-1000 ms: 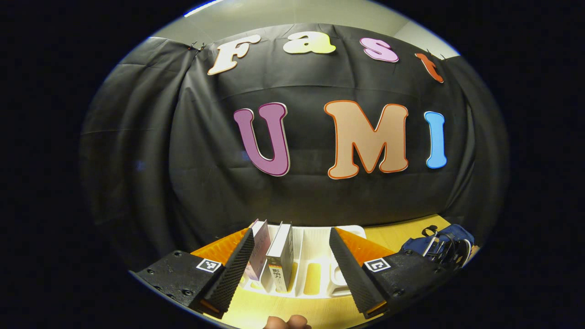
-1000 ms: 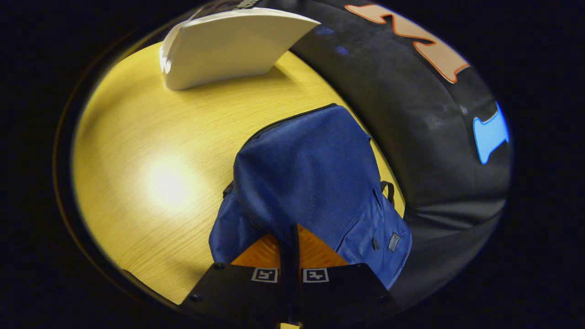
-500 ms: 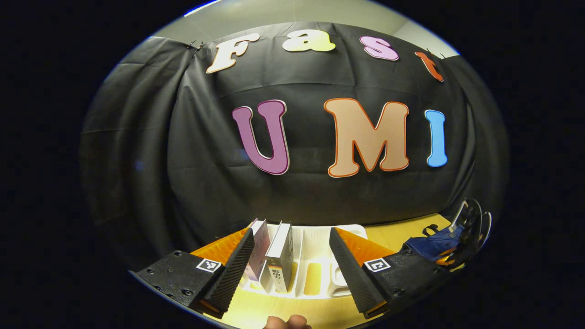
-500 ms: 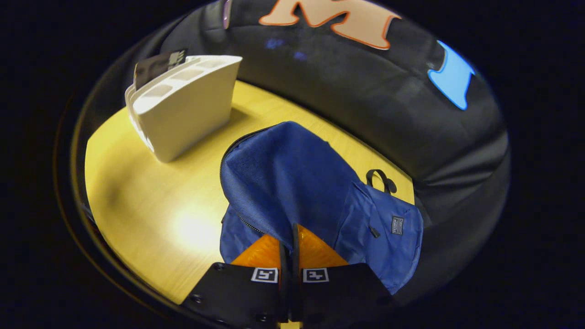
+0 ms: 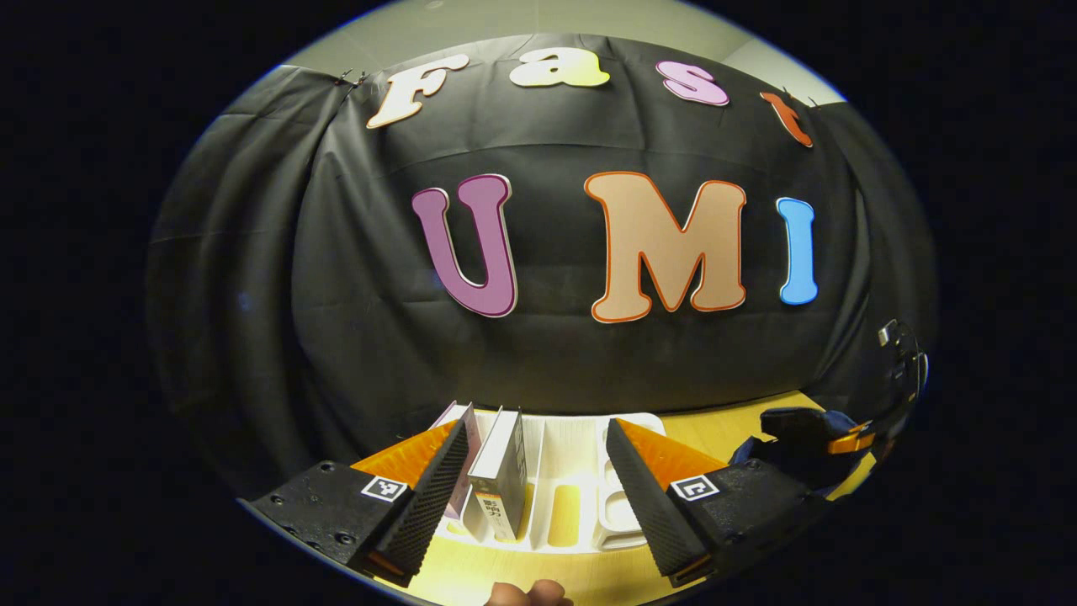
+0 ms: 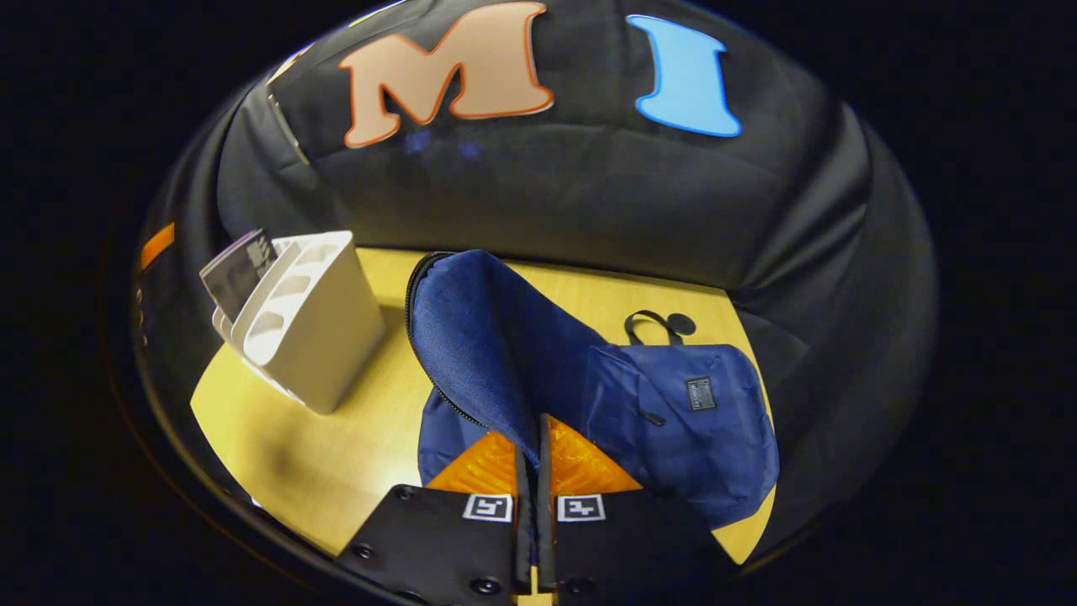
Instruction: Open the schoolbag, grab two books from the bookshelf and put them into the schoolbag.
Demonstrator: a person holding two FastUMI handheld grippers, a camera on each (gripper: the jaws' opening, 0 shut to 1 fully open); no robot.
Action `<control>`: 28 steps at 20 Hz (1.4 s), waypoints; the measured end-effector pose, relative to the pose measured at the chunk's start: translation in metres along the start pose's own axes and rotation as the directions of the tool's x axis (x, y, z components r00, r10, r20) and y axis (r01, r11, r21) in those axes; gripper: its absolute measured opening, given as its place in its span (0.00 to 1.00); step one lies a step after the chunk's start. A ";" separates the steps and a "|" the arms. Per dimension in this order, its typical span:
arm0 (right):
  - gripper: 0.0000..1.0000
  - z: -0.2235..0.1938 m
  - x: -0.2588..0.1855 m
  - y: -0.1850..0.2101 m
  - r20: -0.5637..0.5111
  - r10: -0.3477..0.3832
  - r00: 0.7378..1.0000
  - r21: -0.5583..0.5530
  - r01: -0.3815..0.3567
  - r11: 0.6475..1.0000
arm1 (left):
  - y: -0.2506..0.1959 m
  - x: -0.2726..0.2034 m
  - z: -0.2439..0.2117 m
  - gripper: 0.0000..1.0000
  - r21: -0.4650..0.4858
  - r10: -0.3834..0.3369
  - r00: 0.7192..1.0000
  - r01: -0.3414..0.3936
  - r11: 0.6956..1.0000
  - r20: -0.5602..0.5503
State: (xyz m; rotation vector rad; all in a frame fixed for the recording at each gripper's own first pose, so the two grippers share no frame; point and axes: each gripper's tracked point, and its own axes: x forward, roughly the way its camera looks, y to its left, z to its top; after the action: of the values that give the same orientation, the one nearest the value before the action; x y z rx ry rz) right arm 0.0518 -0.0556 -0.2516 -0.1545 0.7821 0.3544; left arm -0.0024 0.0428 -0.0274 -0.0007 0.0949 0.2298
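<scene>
Lifted higher since before, the schoolbag [image 6: 673, 404] flap [image 6: 480, 337] stays pinched in the right hand-held gripper [image 6: 536, 459]. Left hand-held gripper [image 5: 538, 471] gapes wide. Two books [image 5: 501, 471] stand in one white bookshelf [image 5: 580, 480], at 12 o'clock.

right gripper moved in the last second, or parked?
Yes. The right gripper, shut on the schoolbag flap, has lifted and tilted up: the bookshelf slid from the right gripper view's top edge down to mid-left.

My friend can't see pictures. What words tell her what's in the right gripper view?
The right gripper is shut on the front flap of a blue schoolbag, holding it up above a yellow wooden table. A white bookshelf with a book stands to the left.
</scene>
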 end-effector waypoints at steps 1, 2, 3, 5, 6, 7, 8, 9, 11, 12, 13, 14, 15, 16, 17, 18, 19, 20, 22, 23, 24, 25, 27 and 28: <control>0.06 0.007 -0.006 -0.003 0.015 -0.004 1.000 0.024 0.003 1.000 | -0.001 0.001 0.001 0.97 0.003 -0.002 1.000 0.002 1.000 0.001; 0.06 0.012 -0.012 -0.009 0.031 -0.008 0.999 0.044 0.007 0.999 | -0.002 0.004 0.001 0.97 0.006 -0.005 1.000 0.005 1.000 0.001; 0.02 0.016 -0.019 -0.016 0.046 -0.017 0.999 0.064 0.014 0.998 | -0.002 0.005 0.001 0.97 0.008 -0.006 1.000 0.006 1.000 0.002; 0.06 0.021 -0.027 -0.025 0.072 -0.037 0.997 0.106 0.029 0.994 | -0.005 0.009 -0.002 0.97 0.005 -0.024 1.000 0.024 1.000 -0.007; 0.09 0.019 -0.029 -0.028 0.080 -0.038 0.996 0.138 0.026 0.990 | -0.007 0.011 -0.005 0.97 -0.001 -0.035 0.999 0.035 0.999 -0.013; 0.02 0.019 -0.030 -0.031 0.091 -0.040 0.995 0.174 0.023 0.984 | -0.006 0.013 -0.007 0.97 -0.007 -0.040 0.999 0.040 0.999 -0.017; 0.06 0.015 -0.028 -0.035 0.099 -0.039 0.994 0.214 0.017 0.977 | -0.004 0.015 -0.011 0.97 -0.010 -0.040 0.999 0.040 0.999 -0.026; 0.02 0.012 -0.027 -0.037 0.104 -0.041 0.994 0.250 0.014 0.968 | 0.000 0.018 -0.015 0.99 -0.010 -0.035 0.999 0.034 0.999 -0.040; 0.06 0.011 -0.026 -0.042 0.111 -0.045 0.993 0.282 0.013 0.959 | 0.007 0.025 -0.027 1.00 -0.010 -0.028 0.997 0.028 1.000 -0.075; 0.06 0.013 -0.026 -0.043 0.114 -0.048 0.992 0.290 0.013 0.957 | 0.007 0.030 -0.032 1.00 -0.012 -0.041 0.995 0.040 0.999 -0.092; 0.06 0.012 -0.027 -0.042 0.118 -0.050 0.992 0.297 0.013 0.955 | 0.005 0.034 -0.039 0.98 -0.017 -0.067 0.990 0.066 0.998 -0.125; 0.06 0.013 -0.028 -0.042 0.120 -0.048 0.992 0.305 0.009 0.952 | 0.002 0.039 -0.049 0.99 -0.018 -0.094 0.981 0.092 0.996 -0.171; 0.06 0.013 -0.027 -0.043 0.119 -0.048 0.992 0.312 0.008 0.950 | 0.004 0.045 -0.055 0.98 -0.004 -0.103 0.974 0.105 0.995 -0.200; 0.06 0.013 -0.027 -0.043 0.118 -0.046 0.992 0.316 0.006 0.949 | 0.007 0.051 -0.059 0.98 0.016 -0.101 0.970 0.107 0.994 -0.221; 0.06 0.014 -0.028 -0.044 0.119 -0.044 0.992 0.316 0.004 0.949 | 0.012 0.057 -0.062 0.96 0.041 -0.094 0.966 0.107 0.993 -0.242; 0.05 0.014 -0.028 -0.044 0.120 -0.045 0.992 0.313 0.005 0.950 | 0.015 0.065 -0.065 0.98 0.067 -0.090 0.961 0.111 0.992 -0.260; 0.05 0.015 -0.027 -0.044 0.122 -0.045 0.992 0.311 0.005 0.951 | 0.017 0.070 -0.067 0.99 0.079 -0.085 0.958 0.111 0.991 -0.275; 0.06 0.014 -0.027 -0.044 0.121 -0.045 0.992 0.310 0.005 0.951 | 0.019 0.077 -0.068 0.98 0.082 -0.089 0.953 0.117 0.990 -0.291; 0.06 0.014 -0.028 -0.044 0.122 -0.045 0.991 0.314 0.005 0.949 | 0.025 0.088 -0.066 0.98 0.078 -0.087 0.945 0.117 0.990 -0.317; 0.05 0.014 -0.028 -0.045 0.122 -0.045 0.992 0.316 0.005 0.949 | 0.029 0.094 -0.066 0.98 0.069 -0.085 0.936 0.115 0.991 -0.341; 0.06 0.013 -0.028 -0.044 0.123 -0.046 0.991 0.320 0.005 0.947 | 0.032 0.099 -0.069 0.97 0.050 -0.088 0.927 0.114 0.992 -0.365; 0.06 0.014 -0.029 -0.045 0.124 -0.046 0.991 0.321 0.004 0.947 | 0.034 0.105 -0.072 0.97 0.037 -0.089 0.916 0.112 0.993 -0.391; 0.06 0.014 -0.029 -0.046 0.127 -0.049 0.991 0.320 0.006 0.948 | 0.036 0.114 -0.073 0.97 0.038 -0.097 0.901 0.125 0.991 -0.424; 0.05 0.013 -0.030 -0.045 0.129 -0.050 0.990 0.323 0.006 0.946 | 0.038 0.118 -0.078 0.97 0.055 -0.097 0.889 0.136 0.989 -0.448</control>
State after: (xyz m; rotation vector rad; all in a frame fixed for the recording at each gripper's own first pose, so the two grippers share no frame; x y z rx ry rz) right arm 0.0579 -0.1018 -0.2207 0.1648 0.6924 0.2034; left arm 0.0962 0.1052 -0.1153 0.0256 0.5614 0.1006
